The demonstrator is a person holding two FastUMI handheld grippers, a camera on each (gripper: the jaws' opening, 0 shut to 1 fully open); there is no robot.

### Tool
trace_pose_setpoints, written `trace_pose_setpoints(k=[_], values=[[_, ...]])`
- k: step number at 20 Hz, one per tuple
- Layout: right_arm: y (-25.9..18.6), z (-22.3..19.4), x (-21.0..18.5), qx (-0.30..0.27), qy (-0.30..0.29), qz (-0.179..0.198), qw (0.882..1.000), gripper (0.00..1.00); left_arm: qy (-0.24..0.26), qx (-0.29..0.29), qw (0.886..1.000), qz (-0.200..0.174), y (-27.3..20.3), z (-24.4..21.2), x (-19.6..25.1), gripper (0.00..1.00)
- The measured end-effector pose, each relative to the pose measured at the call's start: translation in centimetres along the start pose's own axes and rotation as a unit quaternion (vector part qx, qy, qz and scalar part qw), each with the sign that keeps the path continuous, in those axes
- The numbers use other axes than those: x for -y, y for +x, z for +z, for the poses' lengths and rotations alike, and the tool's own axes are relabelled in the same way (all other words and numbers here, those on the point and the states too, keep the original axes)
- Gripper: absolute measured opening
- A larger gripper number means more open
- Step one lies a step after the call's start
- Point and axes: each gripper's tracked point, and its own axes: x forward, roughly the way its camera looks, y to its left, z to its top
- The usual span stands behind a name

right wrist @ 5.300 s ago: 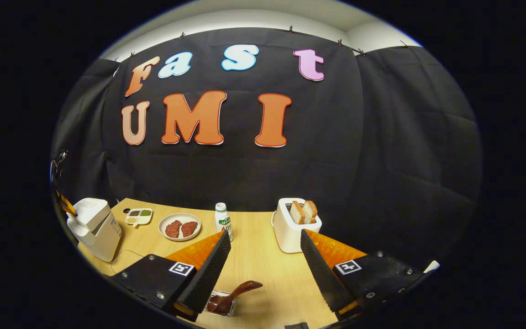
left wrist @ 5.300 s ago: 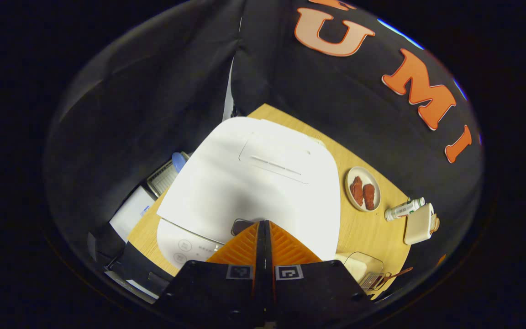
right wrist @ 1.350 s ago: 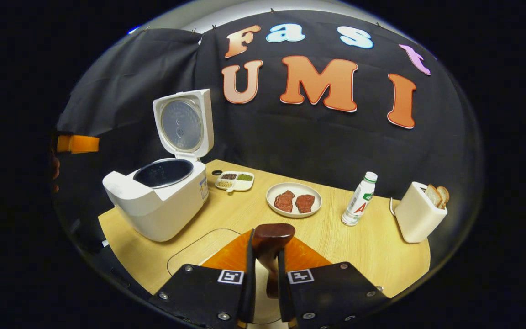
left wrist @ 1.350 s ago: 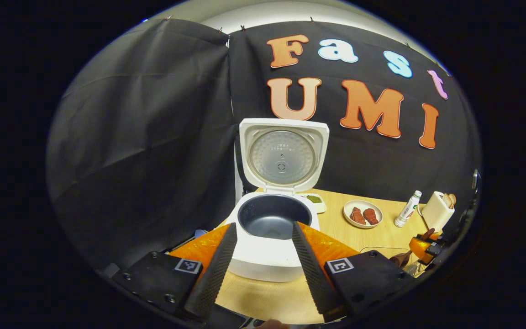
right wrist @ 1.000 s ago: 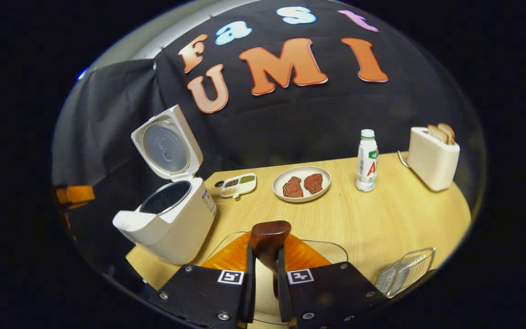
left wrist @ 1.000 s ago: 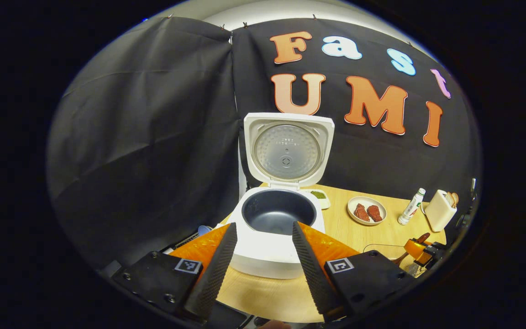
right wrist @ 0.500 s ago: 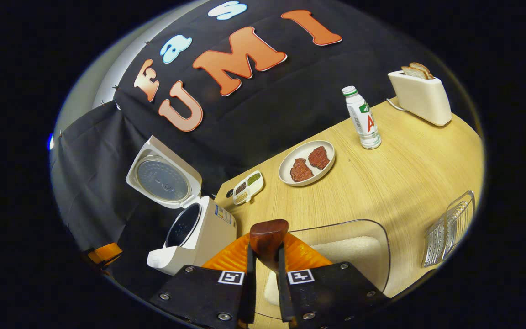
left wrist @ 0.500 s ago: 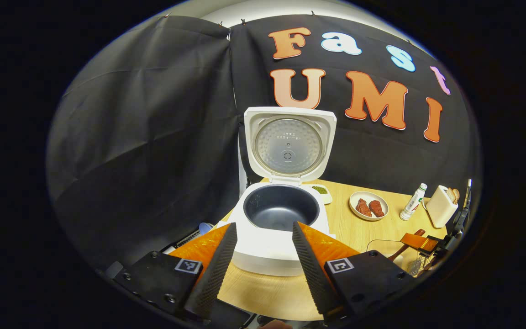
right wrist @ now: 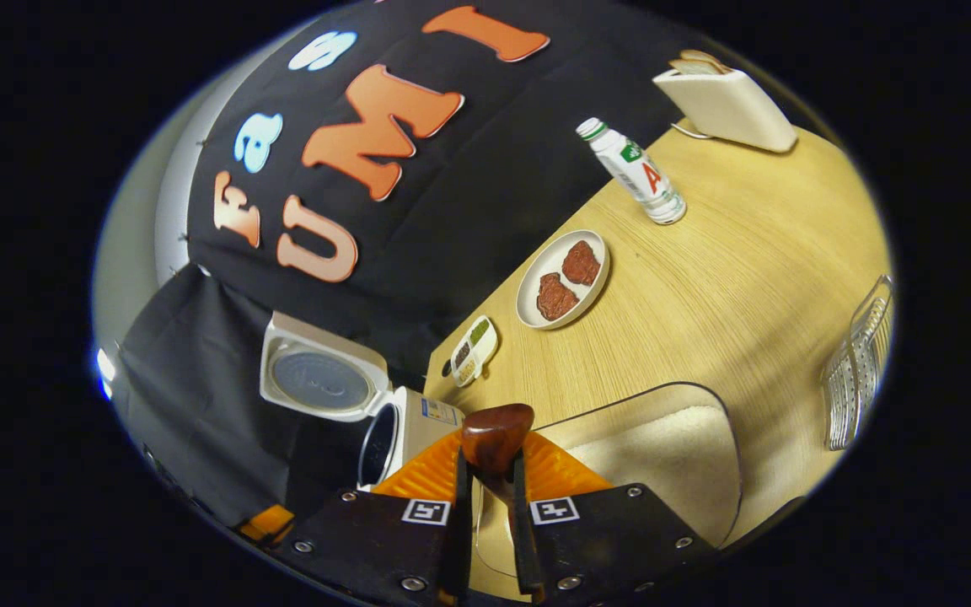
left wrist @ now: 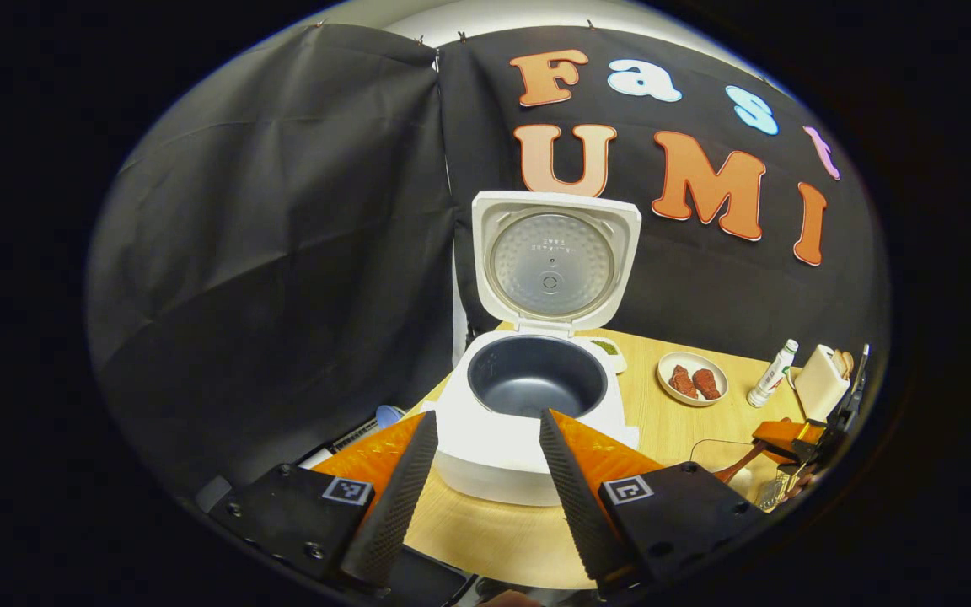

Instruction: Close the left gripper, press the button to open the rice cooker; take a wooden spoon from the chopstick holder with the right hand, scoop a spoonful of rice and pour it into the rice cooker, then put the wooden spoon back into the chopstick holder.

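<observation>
The white rice cooker (left wrist: 528,438) stands open, its lid (left wrist: 555,261) upright and its dark inner pot (left wrist: 536,386) bare. My left gripper (left wrist: 488,417) hovers open in front of it, holding nothing. My right gripper (right wrist: 490,462) is shut on the dark wooden spoon (right wrist: 496,434), whose handle end sticks up between the fingers. It is rolled over sideways just above the clear container of rice (right wrist: 671,455). The spoon's bowl is hidden below the fingers. The wire chopstick holder (right wrist: 861,371) stands at the right table edge. In the left gripper view, the right gripper (left wrist: 789,434) sits far right.
On the wooden table (right wrist: 747,244) stand a plate with two pieces of meat (right wrist: 563,278), a small divided dish (right wrist: 473,346), a white bottle (right wrist: 633,173) and a toaster with bread (right wrist: 726,97). The rice cooker (right wrist: 405,430) is left of the container.
The cooker's lid has opened and my left gripper has opened and drawn back. My right gripper took the spoon and has since rolled over and lowered toward the rice container.
</observation>
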Motion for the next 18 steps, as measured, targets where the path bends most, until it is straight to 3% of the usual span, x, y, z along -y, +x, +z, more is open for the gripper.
trace_pose_setpoints(k=[4, 7, 12, 15, 16, 18], values=[[-2.3, 4.0, 1.5, 0.037, 0.064, 0.019, 0.997, 0.20, -0.001, 0.004, 1.000, -0.009, 0.4, 0.5, 1.1, 0.84], [-3.8, 7.3, 2.2, 0.074, 0.140, 0.041, 0.987, 0.20, 0.010, 0.008, 1.000, -0.019, 0.5, 1.0, 2.3, 0.83], [-6.3, 11.5, 1.7, 0.117, 0.254, 0.089, 0.956, 0.20, 0.024, 0.018, 0.999, -0.039, 0.6, 1.7, 4.5, 0.83], [-6.9, 12.7, -0.5, 0.121, 0.305, 0.128, 0.936, 0.20, 0.022, 0.022, 0.999, -0.044, 0.4, 2.0, 5.1, 0.82], [-6.8, 13.1, -1.5, 0.118, 0.318, 0.141, 0.930, 0.24, 0.021, 0.022, 0.999, -0.044, 0.3, 2.0, 5.0, 0.84], [-6.7, 13.5, -3.9, 0.115, 0.340, 0.166, 0.919, 0.20, 0.021, 0.025, 0.999, -0.041, 0.2, 2.1, 4.8, 0.83]])
